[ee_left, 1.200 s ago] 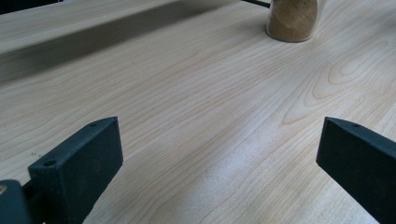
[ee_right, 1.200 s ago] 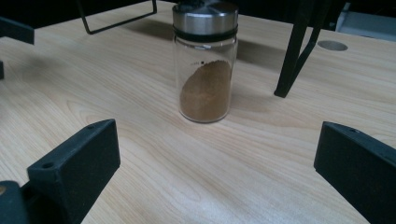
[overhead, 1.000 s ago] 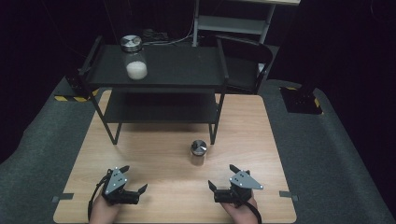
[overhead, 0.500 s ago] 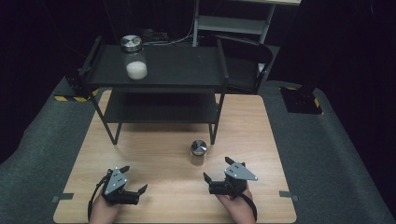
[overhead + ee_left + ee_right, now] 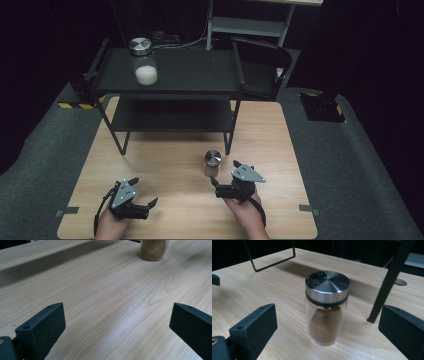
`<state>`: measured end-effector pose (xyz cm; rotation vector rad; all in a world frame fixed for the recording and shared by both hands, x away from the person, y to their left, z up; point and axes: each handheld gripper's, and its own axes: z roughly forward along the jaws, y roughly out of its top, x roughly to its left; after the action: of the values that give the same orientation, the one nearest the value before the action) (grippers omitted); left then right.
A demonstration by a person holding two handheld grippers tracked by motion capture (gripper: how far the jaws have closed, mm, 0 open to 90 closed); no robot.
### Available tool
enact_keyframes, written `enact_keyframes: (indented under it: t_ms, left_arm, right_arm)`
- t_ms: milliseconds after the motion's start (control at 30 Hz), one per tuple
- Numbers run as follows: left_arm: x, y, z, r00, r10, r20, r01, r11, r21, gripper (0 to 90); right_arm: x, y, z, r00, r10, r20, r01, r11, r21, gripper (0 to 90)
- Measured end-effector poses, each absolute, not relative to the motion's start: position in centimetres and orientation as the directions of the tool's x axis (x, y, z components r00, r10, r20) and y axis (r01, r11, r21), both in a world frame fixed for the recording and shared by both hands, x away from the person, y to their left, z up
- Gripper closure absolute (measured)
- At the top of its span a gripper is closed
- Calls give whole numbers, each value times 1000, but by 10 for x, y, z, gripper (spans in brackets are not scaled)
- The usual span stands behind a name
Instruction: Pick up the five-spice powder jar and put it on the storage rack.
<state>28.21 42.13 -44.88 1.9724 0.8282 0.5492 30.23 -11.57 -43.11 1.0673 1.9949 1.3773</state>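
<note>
Approach stage, as judged from the layout. The right gripper [image 5: 220, 186], jaws spread and empty, faces the upright brown-spice jar [image 5: 327, 308] standing on the wooden table [image 5: 165, 165] just near of the black shelf rack [image 5: 170, 75]. The left gripper [image 5: 145, 206] rests open, near-left. Next move likely calls for advancing until the jaws straddle the glass, then closing.

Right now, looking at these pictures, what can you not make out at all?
- Jar with brown powder in the left gripper view: the top edge cuts off its lid.
- Jar with white powder on the black shelf in the high view: too small to tell what the powder is.
- Lower shelf level in the high view: dark and shadowed by the top level.
- Person's hands: cut off by the bottom edge.
</note>
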Motion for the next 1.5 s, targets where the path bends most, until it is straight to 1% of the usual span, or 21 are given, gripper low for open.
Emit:
enact_keyframes:
  t_ms: [467,633,900,1233,1500]
  left_arm:
    - [282,423,-449,677,735,38,341,-359,869,6]
    - [282,422,-449,677,735,39,341,-361,868,6]
    - [282,422,-449,678,734,40,341,-362,868,6]
    - [282,421,-449,678,733,48,337,-369,866,6]
    - [282,422,-449,676,735,45,338,-364,868,6]
  right_arm:
    - [326,-100,-436,-573,818,50,331,175,927,82]
    - [331,-97,-439,-567,821,60,336,164,927,117]
    - [339,-97,-447,-570,816,93,343,134,930,216]
    - [341,-92,-452,-572,818,62,305,142,942,301]
    - [338,-89,-457,-561,826,54,286,132,949,336]
